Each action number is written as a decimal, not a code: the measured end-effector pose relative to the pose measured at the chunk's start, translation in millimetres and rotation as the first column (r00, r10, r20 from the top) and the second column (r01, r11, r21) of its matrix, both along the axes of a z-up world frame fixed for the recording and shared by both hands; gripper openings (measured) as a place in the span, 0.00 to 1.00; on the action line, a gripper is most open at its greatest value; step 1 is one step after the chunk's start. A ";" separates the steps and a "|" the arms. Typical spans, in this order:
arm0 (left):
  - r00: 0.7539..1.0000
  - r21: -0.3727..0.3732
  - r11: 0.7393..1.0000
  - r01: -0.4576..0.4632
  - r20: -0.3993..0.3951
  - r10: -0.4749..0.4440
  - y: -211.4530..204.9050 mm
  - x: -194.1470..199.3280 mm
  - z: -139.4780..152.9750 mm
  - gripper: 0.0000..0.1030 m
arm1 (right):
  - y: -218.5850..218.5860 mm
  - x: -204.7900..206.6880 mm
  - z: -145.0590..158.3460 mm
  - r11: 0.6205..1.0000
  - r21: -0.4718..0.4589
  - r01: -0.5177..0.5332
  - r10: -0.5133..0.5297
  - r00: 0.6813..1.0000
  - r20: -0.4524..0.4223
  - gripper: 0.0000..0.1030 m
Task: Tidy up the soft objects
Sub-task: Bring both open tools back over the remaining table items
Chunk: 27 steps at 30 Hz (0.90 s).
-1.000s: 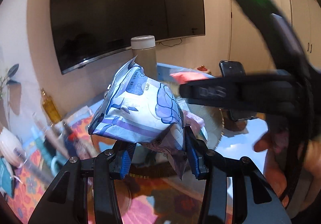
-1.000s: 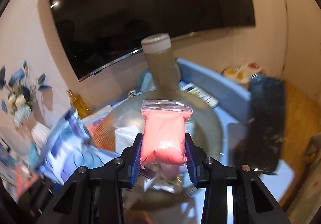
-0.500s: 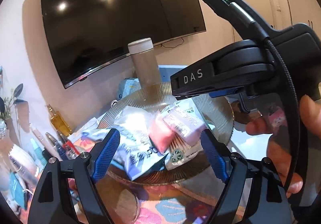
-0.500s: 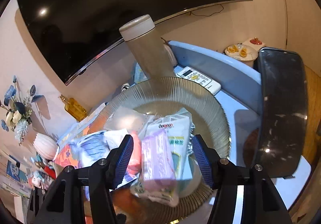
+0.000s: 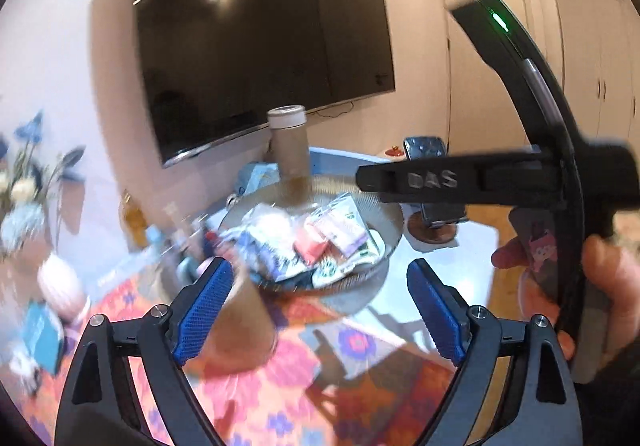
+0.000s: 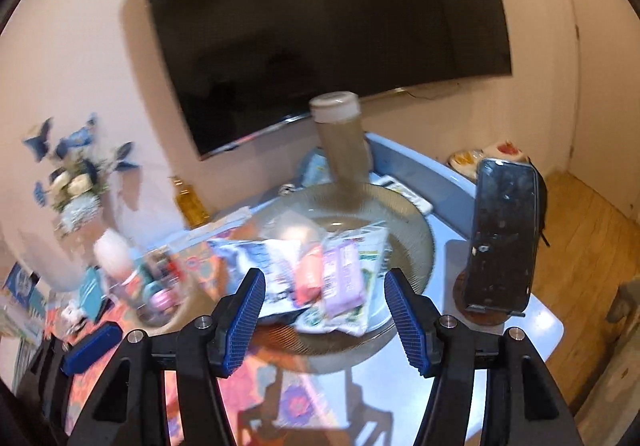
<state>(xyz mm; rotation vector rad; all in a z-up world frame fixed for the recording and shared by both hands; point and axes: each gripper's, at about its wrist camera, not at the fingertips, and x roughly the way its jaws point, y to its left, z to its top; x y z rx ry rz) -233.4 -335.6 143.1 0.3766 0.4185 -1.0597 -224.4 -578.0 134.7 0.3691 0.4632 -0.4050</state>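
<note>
A ribbed glass bowl [image 6: 416,230] [image 5: 390,220] holds several soft packs: a blue-and-white pouch [image 6: 256,258] [image 5: 260,250], a pink bag [image 6: 310,272] [image 5: 310,246], a purple pack [image 6: 342,272] [image 5: 340,230] and a white-green pack [image 6: 372,246]. My left gripper [image 5: 318,310] is open and empty, above the table in front of the bowl. My right gripper [image 6: 324,322] is open and empty, just in front of the bowl. The right gripper's body [image 5: 500,182] crosses the left wrist view.
A tall tan bottle [image 6: 344,142] stands behind the bowl. A phone on a stand [image 6: 502,238] stands at the right. A yellow bottle [image 6: 190,202], flowers [image 6: 76,182] and small items lie at the left on a floral cloth [image 5: 320,378]. A TV hangs on the wall.
One second ago the left gripper held the blue-and-white pouch and the right held the pink bag. Both released them into the bowl, opened, and pulled back from it.
</note>
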 end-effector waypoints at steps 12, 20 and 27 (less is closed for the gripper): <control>0.884 -0.067 0.887 -0.457 -0.145 0.445 229.7 86.2 46.9 0.89 | 168.3 17.2 29.3 0.887 -0.166 -0.431 0.439 0.898 0.015 0.82; 0.625 0.005 0.657 -0.754 -0.302 0.720 378.3 149.0 9.1 0.94 | 307.2 100.5 -39.5 0.749 -0.193 -0.634 0.608 0.773 -0.184 0.82; 0.564 0.101 0.643 -0.759 -0.391 0.727 400.5 192.8 -69.1 0.94 | 321.4 182.4 -129.2 0.811 0.018 -0.585 0.560 0.768 -0.311 0.82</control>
